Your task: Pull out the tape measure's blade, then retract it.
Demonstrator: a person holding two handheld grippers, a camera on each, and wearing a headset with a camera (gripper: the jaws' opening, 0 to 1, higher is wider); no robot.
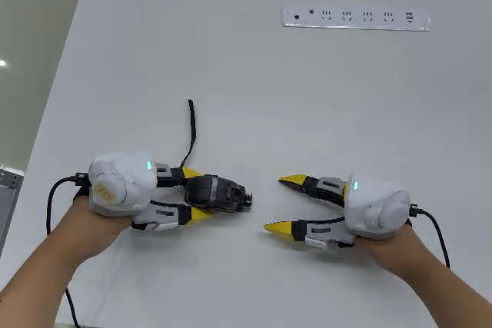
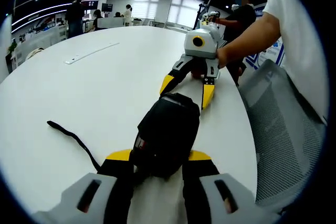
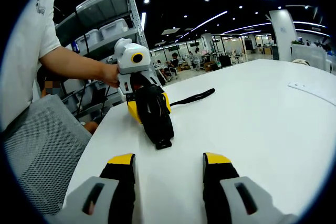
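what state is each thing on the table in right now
tape measure: lying on the table, blade not pulled out
strap: slack, loose on the table
left tongs: shut on the tape measure
right tongs: open, empty, apart from the tape measure
power strip: flat on the table, nothing plugged in

item: we see black tape measure, blade retracted.
place: btw left gripper jaws.
strap: black, lying stretched out.
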